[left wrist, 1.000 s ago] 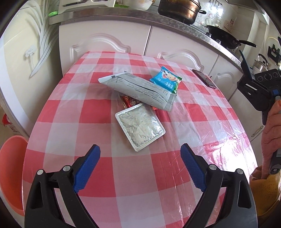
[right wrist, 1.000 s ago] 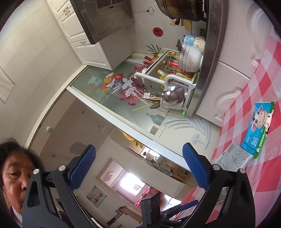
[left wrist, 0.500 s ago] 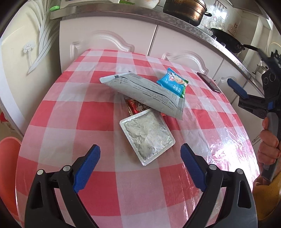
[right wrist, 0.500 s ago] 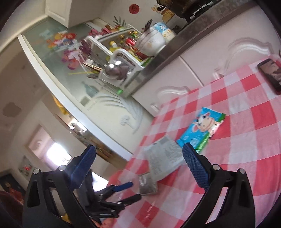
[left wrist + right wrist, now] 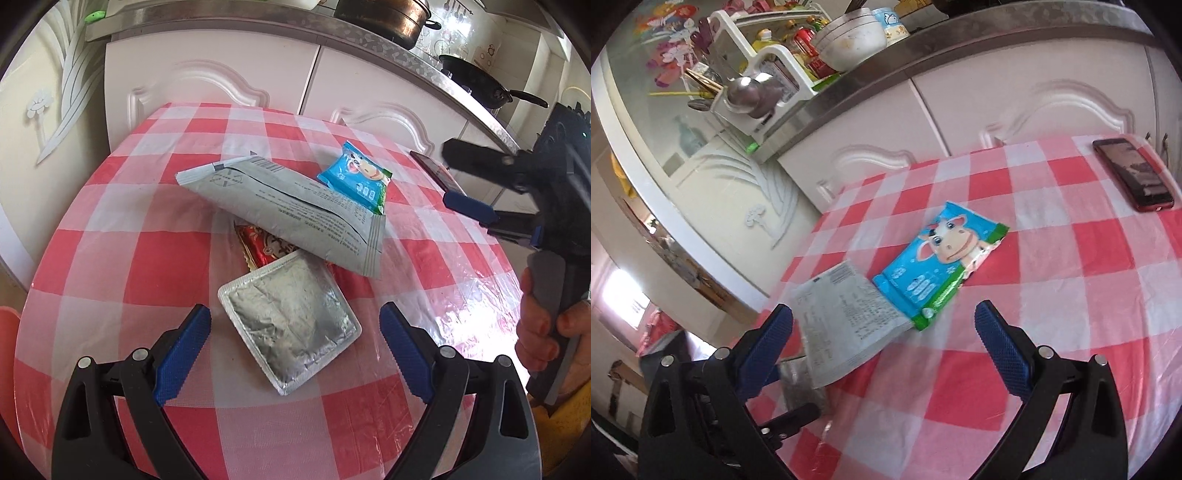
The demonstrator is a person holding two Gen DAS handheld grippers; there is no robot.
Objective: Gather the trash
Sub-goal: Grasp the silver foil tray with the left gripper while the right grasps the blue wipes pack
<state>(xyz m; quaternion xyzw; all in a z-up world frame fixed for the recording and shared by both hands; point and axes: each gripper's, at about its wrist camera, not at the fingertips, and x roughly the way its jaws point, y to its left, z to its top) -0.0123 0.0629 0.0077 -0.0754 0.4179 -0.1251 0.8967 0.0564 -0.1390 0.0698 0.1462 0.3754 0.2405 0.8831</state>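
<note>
Sunlit kitchen: white cabinets [image 5: 207, 85] behind red-check table [image 5: 122, 258].

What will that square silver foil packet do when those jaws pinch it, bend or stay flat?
The silver foil packet looks thin and crinkled, so it will probably bend and droop rather than stay flat. It seems empty, so likely very light. Lying flat on the shiny tablecloth, it may slide before an edge lifts.

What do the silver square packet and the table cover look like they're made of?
Silver packet: looks like metallised foil film, judging by its crinkled, dull-shiny face and crimped sealed border. Whether it is foil or plastic laminate is unclear.

Table cover: a red and white check, seemingly under clear plastic sheeting; it shows glossy glare and fine wrinkles near the right edge.
</note>
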